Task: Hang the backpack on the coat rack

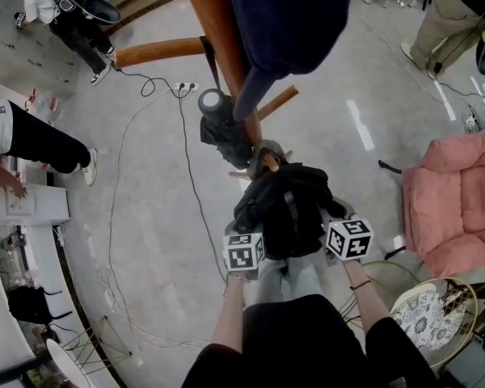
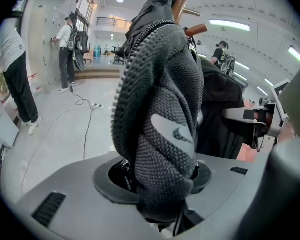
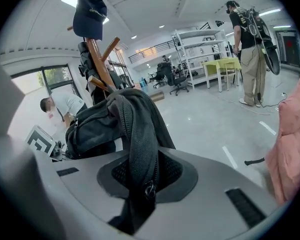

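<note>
The black backpack (image 1: 287, 204) hangs bunched just below a wooden peg (image 1: 268, 162) of the brown coat rack (image 1: 226, 47). In the head view my left gripper (image 1: 255, 231) holds its left side and my right gripper (image 1: 330, 221) its right side. A thick padded knit strap (image 2: 165, 109) fills the left gripper view and runs down into the left gripper (image 2: 160, 184), which is shut on it. In the right gripper view, a thin black strap with a zipper pull (image 3: 149, 189) drops into the right gripper (image 3: 140, 184), shut on it. The rack pole (image 3: 97, 59) stands behind the backpack (image 3: 105, 121).
A dark blue cap (image 3: 90, 14) tops the rack, and another black bag (image 1: 222, 128) hangs on it. Cables (image 1: 145, 176) trail over the floor. A pink padded chair (image 1: 461, 200) and a round wire stool (image 1: 432, 318) stand at the right. People stand at the room's edges.
</note>
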Action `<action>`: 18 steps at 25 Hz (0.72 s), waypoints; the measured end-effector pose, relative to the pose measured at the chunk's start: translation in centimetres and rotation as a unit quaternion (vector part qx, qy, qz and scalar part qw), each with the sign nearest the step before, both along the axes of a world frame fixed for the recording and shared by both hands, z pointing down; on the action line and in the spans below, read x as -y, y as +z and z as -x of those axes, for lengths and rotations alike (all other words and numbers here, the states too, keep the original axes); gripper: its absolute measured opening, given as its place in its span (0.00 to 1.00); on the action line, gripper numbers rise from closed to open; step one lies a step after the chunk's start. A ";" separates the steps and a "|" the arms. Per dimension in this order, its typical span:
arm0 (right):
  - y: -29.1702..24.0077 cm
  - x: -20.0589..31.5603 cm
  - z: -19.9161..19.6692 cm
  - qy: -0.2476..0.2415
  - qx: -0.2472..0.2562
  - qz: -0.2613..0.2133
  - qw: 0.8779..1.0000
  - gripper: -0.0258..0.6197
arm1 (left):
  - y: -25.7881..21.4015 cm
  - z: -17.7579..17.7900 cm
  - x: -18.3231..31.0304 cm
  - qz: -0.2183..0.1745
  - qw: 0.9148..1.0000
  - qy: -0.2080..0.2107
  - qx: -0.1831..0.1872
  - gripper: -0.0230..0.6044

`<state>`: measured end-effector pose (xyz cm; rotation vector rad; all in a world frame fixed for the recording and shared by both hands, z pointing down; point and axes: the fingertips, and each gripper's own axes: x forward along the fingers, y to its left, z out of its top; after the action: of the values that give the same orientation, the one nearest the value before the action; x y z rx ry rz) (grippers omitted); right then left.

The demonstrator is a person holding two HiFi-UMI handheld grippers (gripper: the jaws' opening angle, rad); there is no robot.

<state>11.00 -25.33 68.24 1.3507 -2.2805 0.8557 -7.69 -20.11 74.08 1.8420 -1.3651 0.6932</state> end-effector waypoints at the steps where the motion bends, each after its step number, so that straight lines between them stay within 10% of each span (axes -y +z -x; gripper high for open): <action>1: 0.2 0.1 0.0 0.000 -0.002 0.003 1.000 0.11 | 0.2 0.0 0.2 0.000 1.000 -0.002 0.001 0.31; 18: 2.9 2.7 0.3 0.018 -0.008 0.043 0.999 0.18 | 2.9 0.5 2.8 0.002 0.999 -0.030 0.022 0.55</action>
<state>10.72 -28.01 71.14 1.3601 -2.1869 0.9407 -8.23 -22.89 76.95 1.7848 -1.4406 0.7098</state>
